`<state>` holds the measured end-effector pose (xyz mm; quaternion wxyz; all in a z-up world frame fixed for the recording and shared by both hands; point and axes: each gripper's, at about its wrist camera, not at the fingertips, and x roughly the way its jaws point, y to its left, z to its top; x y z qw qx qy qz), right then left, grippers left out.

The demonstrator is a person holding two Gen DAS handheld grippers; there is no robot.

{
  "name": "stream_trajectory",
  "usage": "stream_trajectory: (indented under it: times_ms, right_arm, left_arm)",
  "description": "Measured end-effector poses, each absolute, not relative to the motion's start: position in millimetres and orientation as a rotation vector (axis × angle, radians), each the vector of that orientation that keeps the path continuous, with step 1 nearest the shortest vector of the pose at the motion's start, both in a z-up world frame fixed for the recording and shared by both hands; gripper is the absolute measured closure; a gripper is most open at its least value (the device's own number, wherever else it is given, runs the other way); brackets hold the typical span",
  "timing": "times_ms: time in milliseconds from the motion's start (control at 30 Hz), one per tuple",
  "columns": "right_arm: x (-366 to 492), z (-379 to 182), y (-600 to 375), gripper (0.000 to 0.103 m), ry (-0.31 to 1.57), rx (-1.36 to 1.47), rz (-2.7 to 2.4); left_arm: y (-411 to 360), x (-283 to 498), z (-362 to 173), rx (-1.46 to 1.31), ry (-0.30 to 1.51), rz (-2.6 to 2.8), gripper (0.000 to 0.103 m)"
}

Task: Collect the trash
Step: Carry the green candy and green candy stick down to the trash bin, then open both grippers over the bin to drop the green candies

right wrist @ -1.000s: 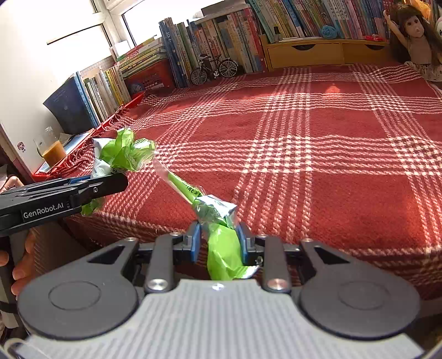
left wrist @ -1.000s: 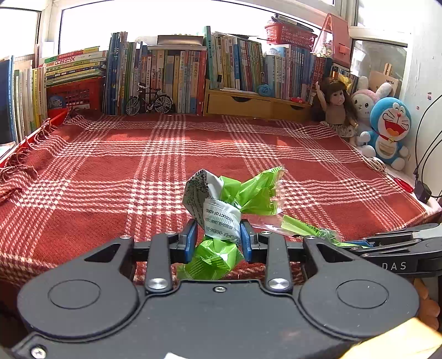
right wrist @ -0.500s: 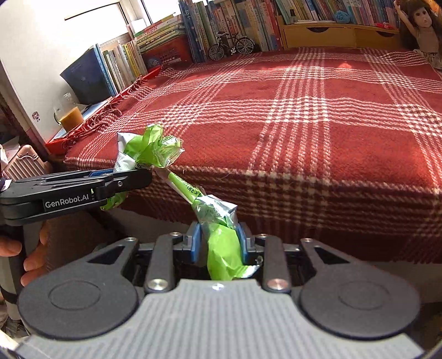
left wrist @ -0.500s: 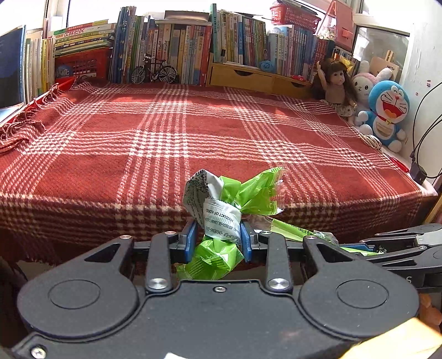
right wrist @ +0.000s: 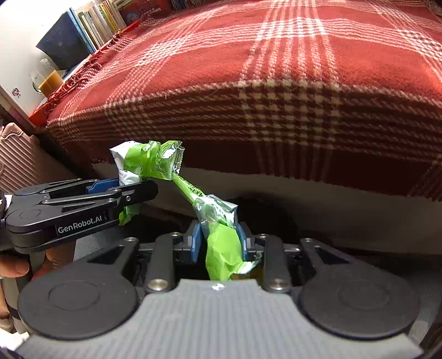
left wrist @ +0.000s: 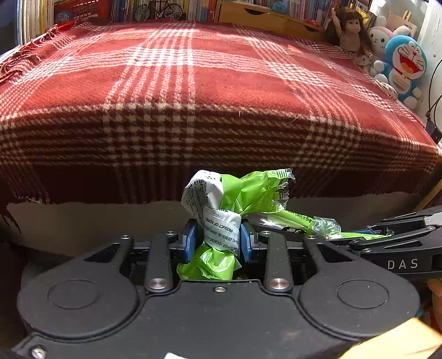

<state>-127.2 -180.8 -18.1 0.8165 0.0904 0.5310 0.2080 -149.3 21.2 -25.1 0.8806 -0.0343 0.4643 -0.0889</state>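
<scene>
Gripping one green wrapper (left wrist: 221, 218) at both ends, left gripper (left wrist: 218, 240) and right gripper (right wrist: 219, 240) clamped on it, hanging below the blanket (left wrist: 193, 82) edge. Probably handling light, crinkly, slippery; pinching the bunched ends.

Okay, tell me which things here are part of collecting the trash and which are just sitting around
Part of the job:
- green wrapper, stretched between both grippers
- left gripper, shut on one end
- right gripper, shut on the other end

Just lying about:
- red plaid blanket
- doll
- blue plush toy
- toy bicycle
- glass of orange drink
- pink suitcase
</scene>
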Motion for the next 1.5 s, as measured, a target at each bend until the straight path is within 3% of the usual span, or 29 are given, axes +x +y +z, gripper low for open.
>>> stream_trajectory:
  times_ms: [267,800,900,1033,1100,1167,1500]
  right_arm:
    - [-124.7,-53.9,-179.1,0.067,1.276,0.256,0.358]
    - [-126.3,-78.8,-183.0,0.066,1.342,0.288,0.313]
    - [-124.8,-80.1,-181.0,0.064,1.343,0.285,0.314]
    - [-124.6,-82.5,-179.7,0.053,1.343,0.283,0.315]
    - [-124.6,-82.3,-180.2,0.049,1.342,0.279,0.316]
    - [-124.8,-81.6,-180.0,0.047,1.338,0.269,0.315]
    - [-124.3,-80.9,-178.6,0.034,1.336,0.249,0.308]
  left_arm:
    - [19.2,-140.6,-57.8,-0.077,1.096,-0.153,0.072]
    - [11.9,-134.0,-94.4,-0.091,1.24,-0.138,0.072]
    - [10.0,-133.9,-94.7,-0.085,1.245,-0.142,0.06]
    - [6.2,-133.8,-95.6,-0.076,1.253,-0.145,0.048]
    - [5.4,-134.1,-96.0,-0.078,1.255,-0.147,0.035]
    - [3.5,-133.5,-96.9,-0.076,1.255,-0.147,0.029]
    - [3.8,-129.6,-98.7,-0.078,1.284,-0.131,0.021]
